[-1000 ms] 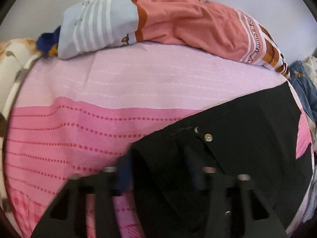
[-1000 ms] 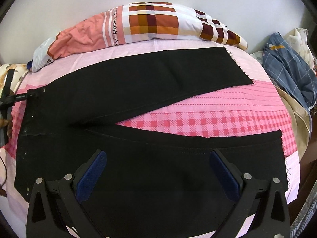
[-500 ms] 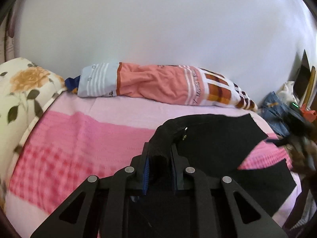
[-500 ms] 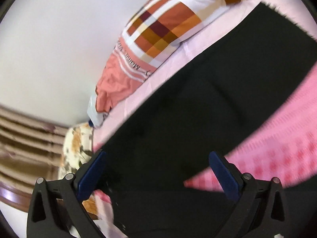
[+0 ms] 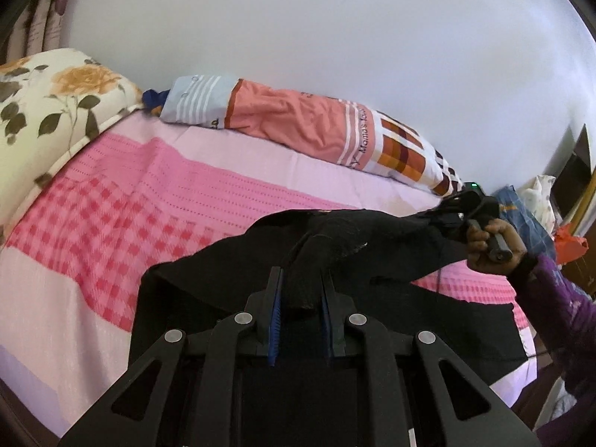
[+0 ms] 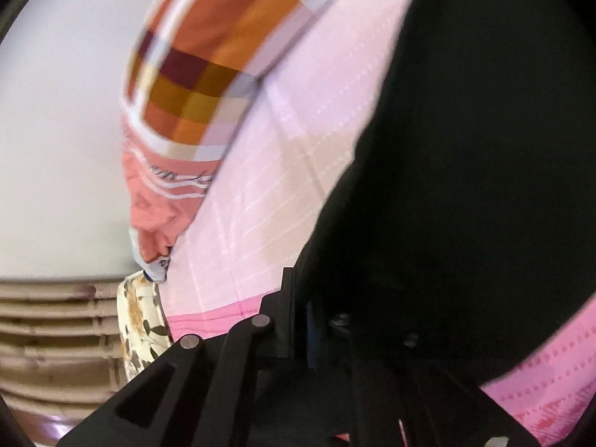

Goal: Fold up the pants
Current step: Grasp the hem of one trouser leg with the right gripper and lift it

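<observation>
Since a second ago the black pants (image 5: 260, 260) have left their flat place on the bed: you lifted the waist part with the left gripper (image 5: 300, 298), and the right gripper (image 6: 316, 316), which was wide open above the cloth, has now closed. Now the pants hang partly in the air over the pink bedcover (image 5: 130, 205), with the rest of the cloth lying on it near the front edge. Your left jaws stand almost together and pinch a thick bunch of black fabric between the blue pads (image 5: 276, 320). Your right jaws are also nearly shut, and black cloth sits between them, though that view is blurred; in the left view your right hand (image 5: 491, 242) holds its tool at the far end of the raised fabric. I judge you are carrying one half over the other. Keep both grips at the same height and pull the cloth lightly tight between them, so the edge does not sag. Lay it down slowly, well short of the long striped pillow (image 5: 316, 126) at the wall, and match the edges before you release.
</observation>
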The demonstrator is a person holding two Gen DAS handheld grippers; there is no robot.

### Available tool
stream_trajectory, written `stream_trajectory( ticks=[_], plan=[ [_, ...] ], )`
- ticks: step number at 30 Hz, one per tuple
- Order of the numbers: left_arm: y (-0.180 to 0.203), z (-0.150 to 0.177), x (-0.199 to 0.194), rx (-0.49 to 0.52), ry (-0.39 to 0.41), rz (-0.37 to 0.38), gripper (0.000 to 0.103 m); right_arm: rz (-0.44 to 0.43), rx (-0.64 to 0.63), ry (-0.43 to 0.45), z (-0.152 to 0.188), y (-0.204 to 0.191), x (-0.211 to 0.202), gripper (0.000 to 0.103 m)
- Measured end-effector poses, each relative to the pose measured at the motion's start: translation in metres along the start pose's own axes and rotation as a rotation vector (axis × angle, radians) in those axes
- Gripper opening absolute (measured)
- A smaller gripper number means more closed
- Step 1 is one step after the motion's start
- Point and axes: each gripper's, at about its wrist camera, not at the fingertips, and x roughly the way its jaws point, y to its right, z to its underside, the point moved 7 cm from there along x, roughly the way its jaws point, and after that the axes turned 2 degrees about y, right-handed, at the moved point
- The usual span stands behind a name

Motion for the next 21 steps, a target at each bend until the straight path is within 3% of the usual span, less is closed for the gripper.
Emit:
stream_trajectory(
  ticks=[5, 11, 16, 21],
  plan=[
    [-0.020, 0.001, -0.014, -0.024, 0.001, -0.041, 0.018, -0.068, -0.083, 0.081, 0.063, -0.001, -0.066, 0.006],
    [-0.045, 0.027, -0.030, -0.040, -0.056, -0.082, 0.018, -0.065, -0.030, 0.030, 0.172, 0.057, -0.124, 0.006],
    [-0.060, 0.065, -0.035, -0.052, -0.133, -0.126, 0.018, -0.027, 0.107, -0.053, 0.247, 0.112, -0.123, 0.006],
    [-0.077, 0.105, -0.035, -0.066, -0.198, -0.169, 0.019, -0.027, 0.170, -0.080, 0.271, 0.140, -0.111, 0.006]
  ],
)
